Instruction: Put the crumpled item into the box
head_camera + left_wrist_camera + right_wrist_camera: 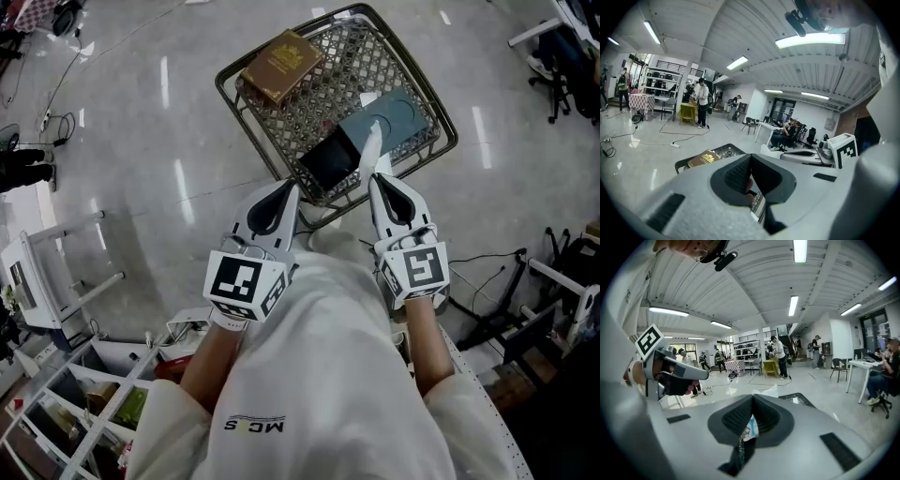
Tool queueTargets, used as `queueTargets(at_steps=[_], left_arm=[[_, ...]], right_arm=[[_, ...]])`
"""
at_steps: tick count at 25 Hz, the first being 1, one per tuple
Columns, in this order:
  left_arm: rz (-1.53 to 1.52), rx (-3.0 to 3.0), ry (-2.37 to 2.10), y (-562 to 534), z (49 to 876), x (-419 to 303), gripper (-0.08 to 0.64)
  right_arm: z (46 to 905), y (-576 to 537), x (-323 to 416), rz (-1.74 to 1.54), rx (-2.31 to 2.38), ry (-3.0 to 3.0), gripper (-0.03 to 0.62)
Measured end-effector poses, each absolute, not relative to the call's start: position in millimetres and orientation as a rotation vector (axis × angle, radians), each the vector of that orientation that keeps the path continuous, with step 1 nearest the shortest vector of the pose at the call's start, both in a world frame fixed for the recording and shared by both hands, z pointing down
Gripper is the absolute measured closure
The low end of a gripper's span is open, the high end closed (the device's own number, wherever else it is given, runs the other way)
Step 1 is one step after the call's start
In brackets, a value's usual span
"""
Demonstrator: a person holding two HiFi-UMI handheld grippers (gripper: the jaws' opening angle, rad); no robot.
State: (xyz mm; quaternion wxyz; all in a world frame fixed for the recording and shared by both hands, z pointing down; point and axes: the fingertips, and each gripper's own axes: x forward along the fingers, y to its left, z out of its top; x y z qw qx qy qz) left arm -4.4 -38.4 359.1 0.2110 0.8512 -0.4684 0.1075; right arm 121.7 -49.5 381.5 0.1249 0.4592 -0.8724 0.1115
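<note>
Jaws of the right gripper [379, 180] are clamped on the crumpled item [372, 142]. It is white, and a blue-printed scrap shows between the pads in the right gripper view. Left gripper [289, 190] jaws are pressed together, with nothing identifiable between them. The item pokes past the right tips, above the near side of the wire basket [352, 70] at upper centre of the head view. The basket holds a brown box [281, 66] at upper left, a teal piece [398, 117] at right and a black piece [328, 161] below it. Judgement: black plus teal may be an open box and its lid, which would be the target; unconfirmed. To do it well, lower until the wad is inside the walls, then release; light paper drifts if dropped high. Unclear: a reddish patch behind the left pads, and how much of the item the right pads cover.
</note>
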Motion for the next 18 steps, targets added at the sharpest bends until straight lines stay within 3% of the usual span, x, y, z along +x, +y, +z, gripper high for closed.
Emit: queueTargets(at_steps=[18], left_arm=[[0.302, 2.249, -1.328, -35, 406, -14, 0.54]], right_arm=[[476, -57, 86, 0.253, 1.036, -2.429, 0.577]])
